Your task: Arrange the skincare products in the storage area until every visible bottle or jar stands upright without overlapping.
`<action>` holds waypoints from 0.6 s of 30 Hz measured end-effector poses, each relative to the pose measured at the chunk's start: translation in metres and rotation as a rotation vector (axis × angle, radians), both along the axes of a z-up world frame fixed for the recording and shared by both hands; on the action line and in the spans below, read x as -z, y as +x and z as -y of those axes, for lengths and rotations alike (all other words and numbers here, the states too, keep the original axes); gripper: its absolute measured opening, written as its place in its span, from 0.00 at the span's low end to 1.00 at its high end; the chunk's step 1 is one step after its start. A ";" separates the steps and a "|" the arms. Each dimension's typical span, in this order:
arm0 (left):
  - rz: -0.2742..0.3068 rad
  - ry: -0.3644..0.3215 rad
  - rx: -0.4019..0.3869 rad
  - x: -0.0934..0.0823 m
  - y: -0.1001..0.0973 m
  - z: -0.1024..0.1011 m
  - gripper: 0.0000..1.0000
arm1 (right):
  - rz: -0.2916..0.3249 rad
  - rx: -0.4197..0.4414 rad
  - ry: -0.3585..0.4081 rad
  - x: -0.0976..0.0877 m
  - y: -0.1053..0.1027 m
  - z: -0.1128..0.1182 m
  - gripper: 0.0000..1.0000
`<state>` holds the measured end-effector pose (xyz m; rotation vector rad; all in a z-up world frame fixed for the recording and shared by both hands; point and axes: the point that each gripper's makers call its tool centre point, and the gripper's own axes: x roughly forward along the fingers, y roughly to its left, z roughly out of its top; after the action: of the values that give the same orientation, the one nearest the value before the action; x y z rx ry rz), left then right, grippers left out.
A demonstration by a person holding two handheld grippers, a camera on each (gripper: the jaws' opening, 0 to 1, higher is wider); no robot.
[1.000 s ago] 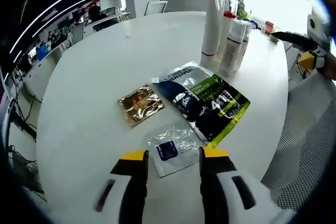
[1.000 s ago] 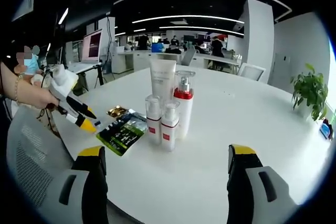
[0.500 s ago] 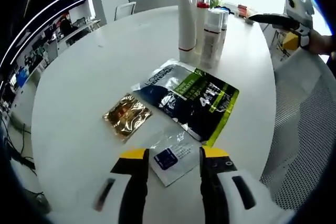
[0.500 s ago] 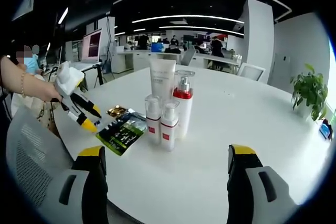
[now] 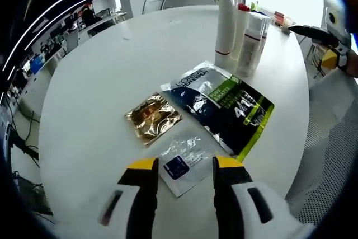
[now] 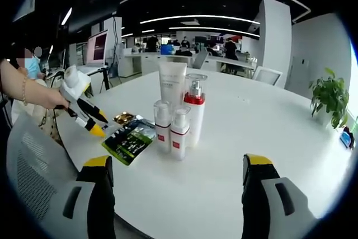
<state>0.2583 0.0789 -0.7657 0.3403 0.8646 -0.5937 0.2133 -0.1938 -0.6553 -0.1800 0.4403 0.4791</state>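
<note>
My left gripper (image 5: 184, 164) is open just above a small clear sachet with a blue label (image 5: 185, 160) lying flat on the round white table (image 5: 106, 76). Beyond it lie a gold foil sachet (image 5: 152, 116) and a dark blue and green pouch (image 5: 225, 103). A tall white tube (image 5: 226, 18) and several small bottles (image 5: 250, 40) stand upright at the far side. In the right gripper view the white tube (image 6: 172, 87), a red-capped pump bottle (image 6: 195, 110) and two small bottles (image 6: 170, 129) stand close together. My right gripper (image 6: 178, 167) is open, well short of them. The left gripper (image 6: 88, 116) hovers over the pouch (image 6: 129, 142).
A mesh chair back (image 6: 31, 172) stands at the table's near left edge in the right gripper view. A potted plant (image 6: 330, 96) is at the far right. Office desks and monitors (image 6: 96, 48) fill the background. A person's hand (image 6: 28, 90) holds the left gripper.
The left gripper view has swung and tilted back and forth over the sachets. In the right gripper view the left gripper shifted slightly. Products have not moved.
</note>
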 end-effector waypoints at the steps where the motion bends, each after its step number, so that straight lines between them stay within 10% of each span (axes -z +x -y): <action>1: 0.001 -0.002 -0.019 0.000 -0.001 0.002 0.38 | -0.001 0.000 -0.001 0.000 0.000 0.000 0.96; 18: 0.031 -0.039 -0.047 -0.017 0.001 0.008 0.42 | 0.005 -0.004 0.007 0.000 0.001 0.000 0.96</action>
<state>0.2595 0.0713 -0.7491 0.2926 0.8285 -0.5592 0.2144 -0.1933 -0.6553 -0.1750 0.4331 0.4843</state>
